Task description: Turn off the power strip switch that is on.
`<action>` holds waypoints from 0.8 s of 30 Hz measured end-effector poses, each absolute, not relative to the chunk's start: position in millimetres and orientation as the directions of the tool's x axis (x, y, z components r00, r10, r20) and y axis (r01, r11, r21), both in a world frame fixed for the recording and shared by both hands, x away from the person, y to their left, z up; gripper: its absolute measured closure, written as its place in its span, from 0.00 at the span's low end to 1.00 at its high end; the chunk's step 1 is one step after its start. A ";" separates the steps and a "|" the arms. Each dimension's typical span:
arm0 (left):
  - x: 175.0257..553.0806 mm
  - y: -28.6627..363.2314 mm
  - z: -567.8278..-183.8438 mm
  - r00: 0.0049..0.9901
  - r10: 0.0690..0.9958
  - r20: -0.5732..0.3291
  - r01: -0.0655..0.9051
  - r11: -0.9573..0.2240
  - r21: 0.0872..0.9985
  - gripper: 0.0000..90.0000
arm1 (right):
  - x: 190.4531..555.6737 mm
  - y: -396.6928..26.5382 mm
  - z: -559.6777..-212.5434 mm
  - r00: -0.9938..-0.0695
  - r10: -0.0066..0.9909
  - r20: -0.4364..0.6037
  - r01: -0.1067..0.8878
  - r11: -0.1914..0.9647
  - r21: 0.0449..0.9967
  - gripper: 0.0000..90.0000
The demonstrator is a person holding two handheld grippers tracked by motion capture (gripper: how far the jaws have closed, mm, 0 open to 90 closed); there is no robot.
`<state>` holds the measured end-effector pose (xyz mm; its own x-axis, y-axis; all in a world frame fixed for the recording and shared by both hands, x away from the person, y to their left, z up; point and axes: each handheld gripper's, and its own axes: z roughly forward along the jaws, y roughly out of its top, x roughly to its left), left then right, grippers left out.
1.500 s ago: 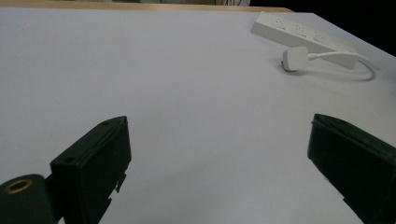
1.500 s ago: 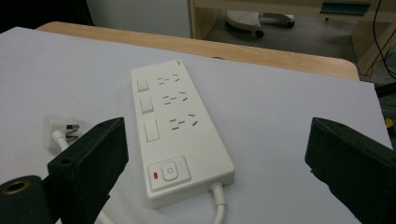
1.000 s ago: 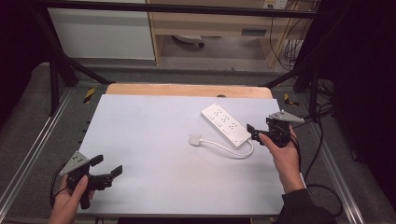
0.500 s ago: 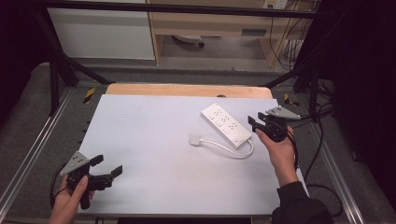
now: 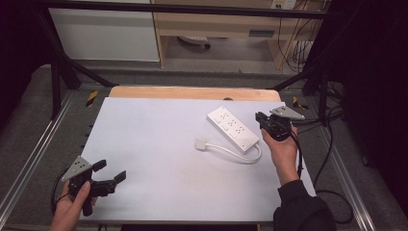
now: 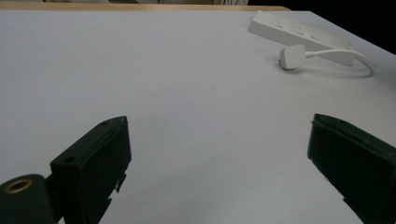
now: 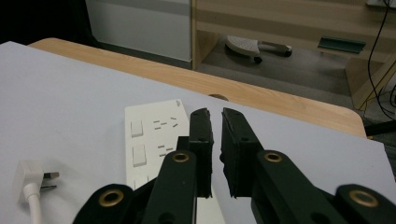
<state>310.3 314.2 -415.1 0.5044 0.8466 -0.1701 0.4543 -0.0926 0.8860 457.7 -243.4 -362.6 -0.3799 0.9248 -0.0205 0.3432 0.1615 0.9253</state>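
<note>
At table's right side | our right gripper (image 5: 263, 120), jaws just drawn nearly together on nothing, hovers by the power strip (image 5: 233, 128) | plug (image 5: 201, 143) lies loose beside it | left gripper (image 5: 109, 172) gapes wide, idle | we judge a nudge likelier than a grasp.

power strip (image 7: 156, 142) near end hidden behind right gripper (image 7: 215, 140), plug cable (image 7: 31, 201) cut off at bottom edge

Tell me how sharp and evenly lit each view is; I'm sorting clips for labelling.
High view: table evenly lit, surroundings dark, slightly soft. Left gripper view: near jaws blurred, power strip fairly clear. Right gripper view: crisp on the power strip, plug a little soft; no glare.
</note>
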 end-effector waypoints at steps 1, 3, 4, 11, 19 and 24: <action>310.0 314.4 -415.0 0.504 0.847 -0.169 0.454 -0.093 0.886 0.07 | 459.0 -242.3 -362.5 -0.382 0.924 -0.021 0.339 0.161 0.927 0.94; 309.4 314.6 -415.1 0.504 0.847 -0.170 0.455 -0.093 0.886 0.07 | 461.2 -239.9 -362.3 -0.399 0.917 -0.032 0.328 0.174 0.929 0.96; 309.2 314.6 -415.3 0.504 0.847 -0.170 0.455 -0.093 0.885 0.07 | 462.4 -238.6 -362.4 -0.401 0.915 -0.043 0.322 0.185 0.928 0.96; 309.1 315.6 -415.4 0.502 0.848 -0.170 0.456 -0.092 0.885 0.07 | 470.9 -233.2 -365.5 -0.408 0.911 -0.056 0.327 0.203 0.923 0.97; 310.3 314.8 -416.0 0.507 0.844 -0.172 0.460 -0.096 0.883 0.07 | 477.8 -232.9 -371.7 -0.393 0.918 -0.056 0.340 0.201 0.919 1.00; 310.8 314.4 -416.3 0.507 0.845 -0.171 0.462 -0.099 0.881 0.07 | 480.0 -230.4 -374.5 -0.414 0.909 -0.043 0.345 0.201 0.917 1.00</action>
<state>310.8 314.4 -416.3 0.5067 0.8450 -0.1709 0.4621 -0.0988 0.8813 480.0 -230.4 -374.5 -0.4139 0.9093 -0.0432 0.3451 0.2007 0.9169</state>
